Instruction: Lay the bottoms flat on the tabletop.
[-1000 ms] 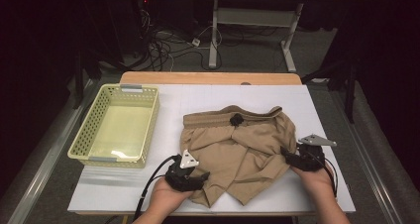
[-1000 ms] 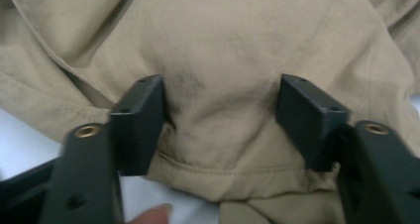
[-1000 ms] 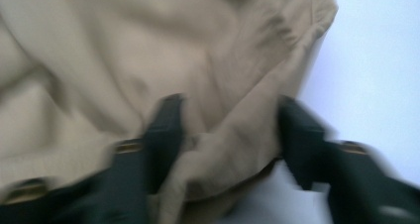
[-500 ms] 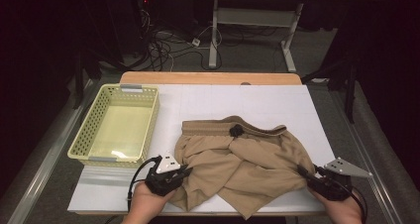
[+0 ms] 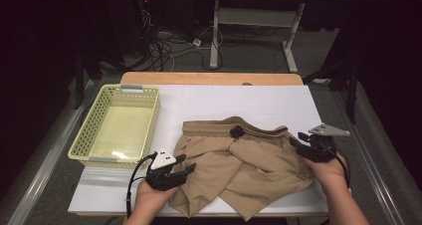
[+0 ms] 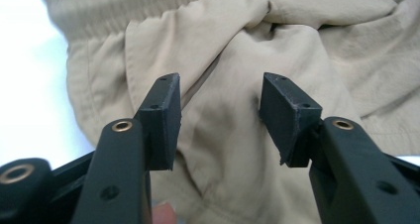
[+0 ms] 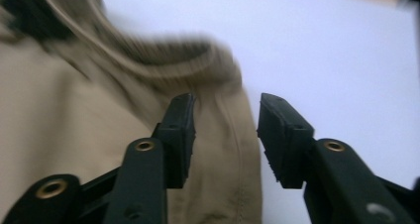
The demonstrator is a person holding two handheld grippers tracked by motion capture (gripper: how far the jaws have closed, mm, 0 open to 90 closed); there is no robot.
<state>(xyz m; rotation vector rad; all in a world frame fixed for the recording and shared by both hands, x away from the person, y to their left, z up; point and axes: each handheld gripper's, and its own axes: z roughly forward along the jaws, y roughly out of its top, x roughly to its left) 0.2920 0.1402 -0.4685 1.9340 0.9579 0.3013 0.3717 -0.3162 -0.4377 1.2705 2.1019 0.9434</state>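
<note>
Since half a second ago, the shorts (image 5: 244, 170) have been spread a little flatter and the right gripper (image 5: 302, 142) has been brought up from the near right corner to the right end of the waistband, while the left gripper (image 5: 185, 166) has been kept at the left edge of the cloth. Its jaws have just been opening, and in the left gripper view they are seen parted with nothing pinched, the fabric (image 6: 223, 115) lying just ahead of and below them. The right gripper's jaws are likewise held apart over the garment's side seam (image 7: 233, 135), without a grip on it. The shorts are spread between the two grippers on the white mat (image 5: 239, 100), well right of the empty basket (image 5: 84, 135). Thin, soft and light cloth is to be expected: it will crease, slide and droop when lifted, so a firm pinch through a doubled layer is advised, best at the thick elastic waistband or a hem. The waistband is turned away from the grippers, the leg openings toward the person; the long axis runs across, from one gripper to the other.
</note>
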